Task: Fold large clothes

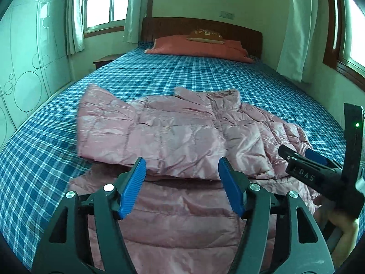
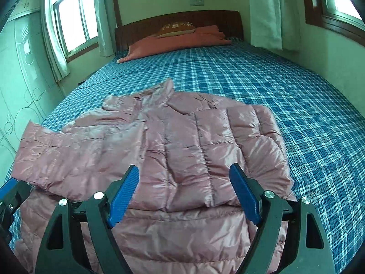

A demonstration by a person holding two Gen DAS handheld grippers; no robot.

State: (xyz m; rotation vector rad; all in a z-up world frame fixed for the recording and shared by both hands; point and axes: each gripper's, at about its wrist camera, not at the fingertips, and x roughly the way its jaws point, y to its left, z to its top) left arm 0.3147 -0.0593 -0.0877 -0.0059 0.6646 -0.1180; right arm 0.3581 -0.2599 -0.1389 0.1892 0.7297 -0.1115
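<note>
While both grippers hung above the near end of the bed (image 1: 205, 73), a pink quilted jacket (image 1: 173, 132) lay spread on the blue plaid sheet (image 2: 308, 118), collar (image 2: 164, 91) toward the headboard (image 1: 200, 26). Both sleeves were folded in across the chest: one sleeve (image 1: 114, 123) crossed from the left, the other sleeve (image 2: 257, 137) lay doubled over on the right. Hem end nearest the cameras, running under the grippers.

Left gripper (image 1: 182, 180): jaws apart, nothing between the blue pads, no contact with the fabric seen; it hovered over the lower front of the jacket. Right gripper (image 2: 184, 187): jaws wide apart, likewise empty, above the folded right sleeve and lower front. In the left wrist view the right gripper showed at the right edge, over the jacket's right side, with part of a hand (image 1: 346, 230) below it.

At the head of the bed: an orange-red folded blanket (image 1: 200, 48) with a small brown cushion (image 1: 205, 35) on top. White curtains (image 2: 264, 11) hung beside the windows.
</note>
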